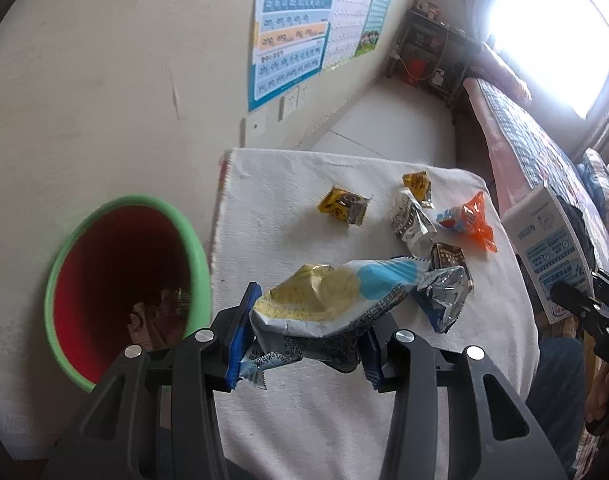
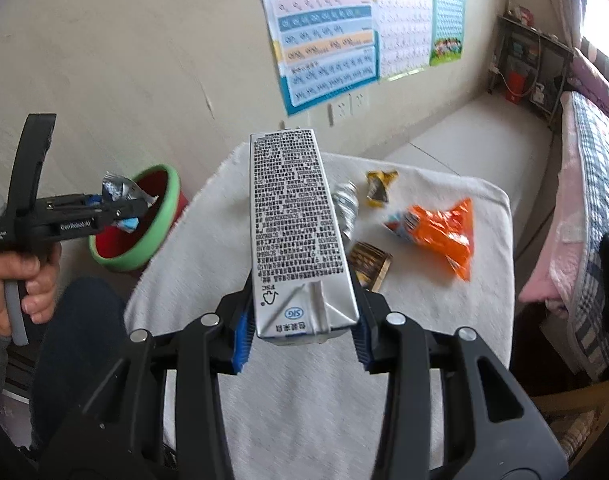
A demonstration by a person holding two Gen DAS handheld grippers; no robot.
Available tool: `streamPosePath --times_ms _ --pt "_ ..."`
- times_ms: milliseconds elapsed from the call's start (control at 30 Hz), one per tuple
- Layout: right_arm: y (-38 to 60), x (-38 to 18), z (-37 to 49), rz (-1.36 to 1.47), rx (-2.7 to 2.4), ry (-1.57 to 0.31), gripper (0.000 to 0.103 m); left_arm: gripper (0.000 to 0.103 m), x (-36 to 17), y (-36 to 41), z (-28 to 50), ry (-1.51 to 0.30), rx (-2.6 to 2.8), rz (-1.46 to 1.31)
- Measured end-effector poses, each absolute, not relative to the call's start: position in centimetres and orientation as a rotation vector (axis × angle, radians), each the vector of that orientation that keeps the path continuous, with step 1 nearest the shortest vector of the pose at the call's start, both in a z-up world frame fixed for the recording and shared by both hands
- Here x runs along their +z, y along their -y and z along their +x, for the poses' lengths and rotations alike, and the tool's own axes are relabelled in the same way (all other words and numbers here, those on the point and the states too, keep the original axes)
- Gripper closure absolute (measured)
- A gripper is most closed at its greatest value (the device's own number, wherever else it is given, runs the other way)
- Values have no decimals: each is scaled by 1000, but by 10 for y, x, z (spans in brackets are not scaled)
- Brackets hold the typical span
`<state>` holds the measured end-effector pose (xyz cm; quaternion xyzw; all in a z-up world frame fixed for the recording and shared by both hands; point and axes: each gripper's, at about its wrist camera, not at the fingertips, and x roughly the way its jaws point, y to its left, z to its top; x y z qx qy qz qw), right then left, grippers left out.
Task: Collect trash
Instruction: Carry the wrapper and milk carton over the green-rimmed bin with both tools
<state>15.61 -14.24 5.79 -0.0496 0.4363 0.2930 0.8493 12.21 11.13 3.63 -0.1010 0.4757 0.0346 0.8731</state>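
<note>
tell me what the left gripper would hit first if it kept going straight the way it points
Probably nothing hard soon. In the right wrist view the left gripper, shut on a crumpled snack wrapper, points over the green-rimmed red bin. Straight on, it would likely cross above the bin's opening toward the towel-covered table; depth is unclear.

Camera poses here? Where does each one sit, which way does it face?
Left wrist: behind the left gripper, facing the white cloth-covered table; crinkled yellow-and-blue wrapper held.
Right wrist: behind the right gripper, holding the grey printed carton; the person's left hand shows.
Shared: table, green-rimmed red bin, orange wrapper.
</note>
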Motion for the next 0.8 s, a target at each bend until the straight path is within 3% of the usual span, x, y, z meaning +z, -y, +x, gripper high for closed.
streamPosePath --times_ms 800 --pt "-13 82 154 -140 846 -877 63 60 42 -225 73 -928 256 -346"
